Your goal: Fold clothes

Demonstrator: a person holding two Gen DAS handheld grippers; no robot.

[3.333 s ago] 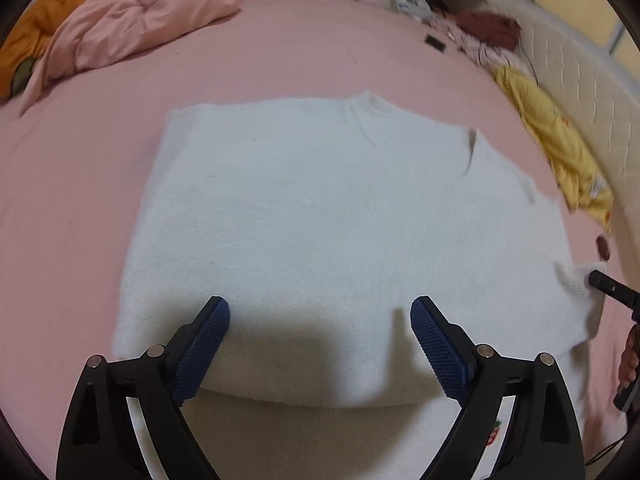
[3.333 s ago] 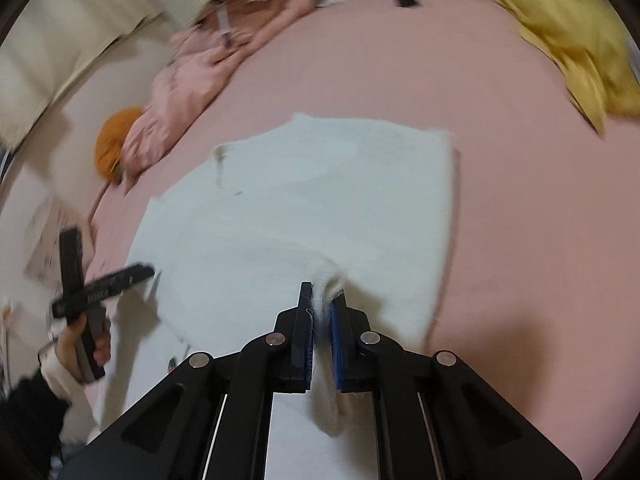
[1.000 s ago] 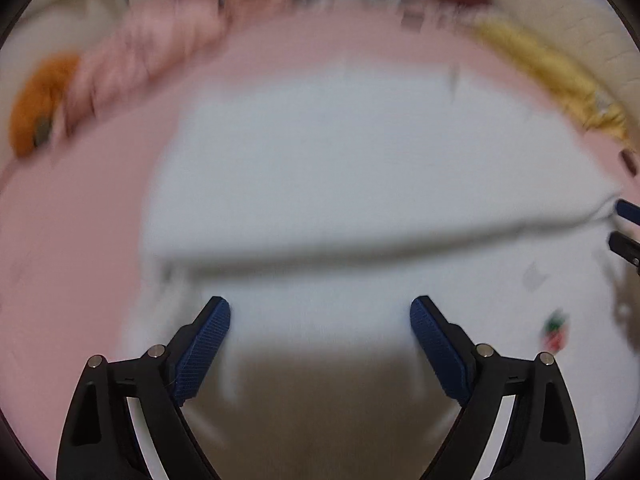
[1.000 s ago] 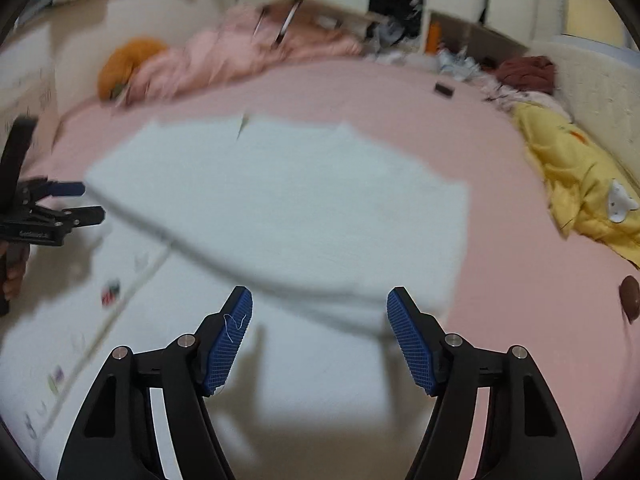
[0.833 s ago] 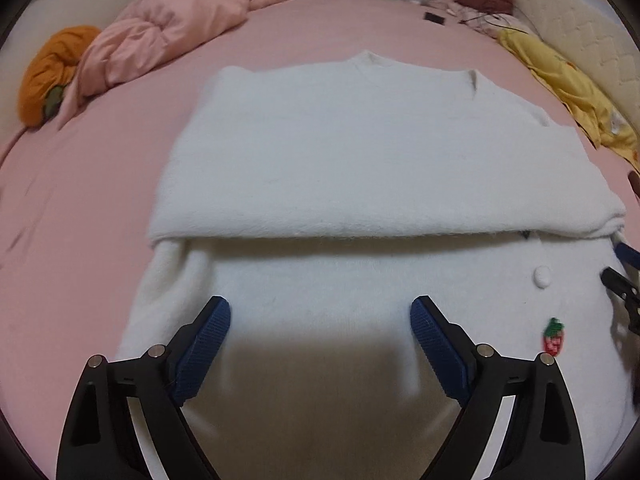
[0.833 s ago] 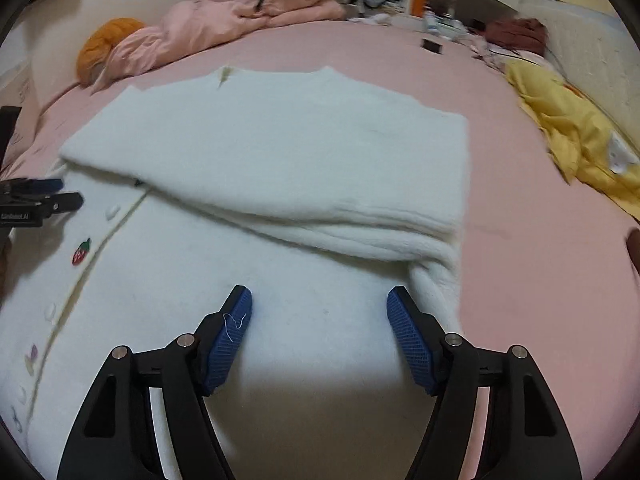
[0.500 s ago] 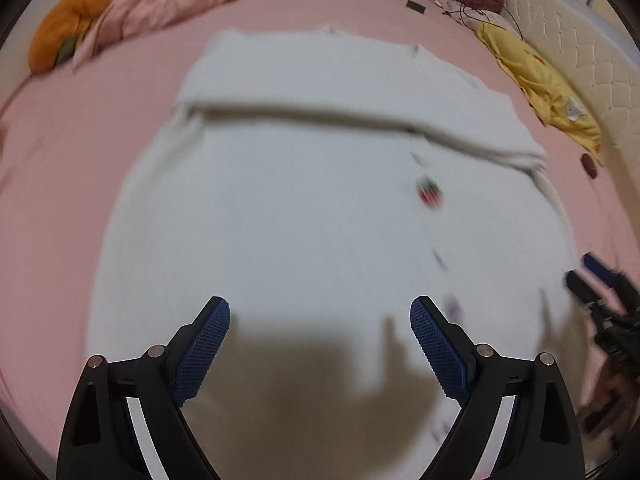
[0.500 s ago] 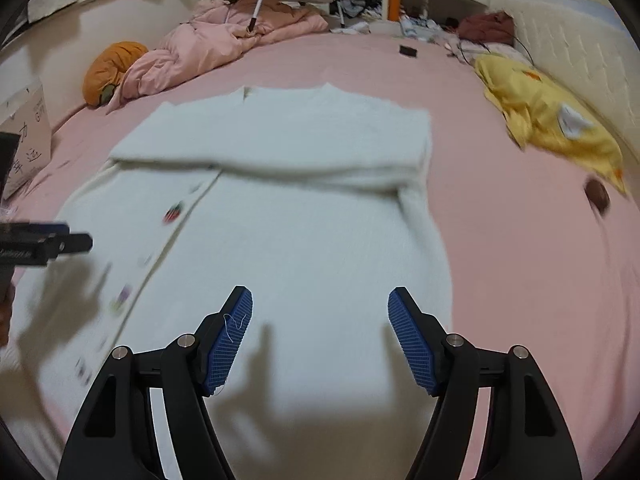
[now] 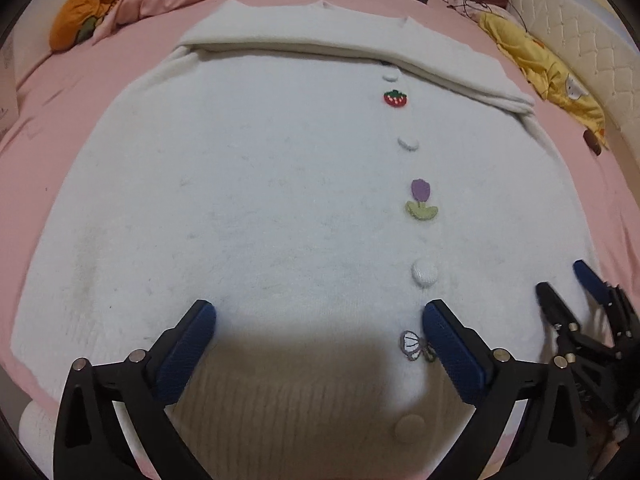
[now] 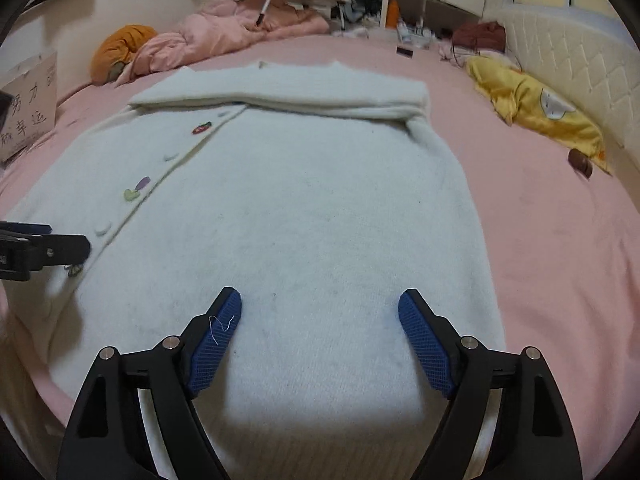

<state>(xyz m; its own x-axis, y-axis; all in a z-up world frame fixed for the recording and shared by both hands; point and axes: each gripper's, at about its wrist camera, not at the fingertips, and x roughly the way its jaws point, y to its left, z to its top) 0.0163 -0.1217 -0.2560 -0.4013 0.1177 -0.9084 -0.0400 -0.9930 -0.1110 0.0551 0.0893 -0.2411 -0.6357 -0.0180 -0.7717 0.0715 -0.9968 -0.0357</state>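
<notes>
Left gripper [image 9: 318, 320] pointed steeply downward, blue-padded fingers [image 9: 188, 350] splayed wide and opening further, nothing between the pads. Black finger arms angled outward from the lower frame edge, silver pivot screws visible on each. Right gripper [image 10: 320, 312] tilted downward less steeply, jaws likewise opening, pads clear of any contact, a loose white thread clinging to its left pad [image 10: 218, 334]. Seen from the left wrist camera, right gripper [image 9: 568, 292] off to the right of the left tool, level with its fingertips, well apart. Hands themselves hidden behind the cameras.
</notes>
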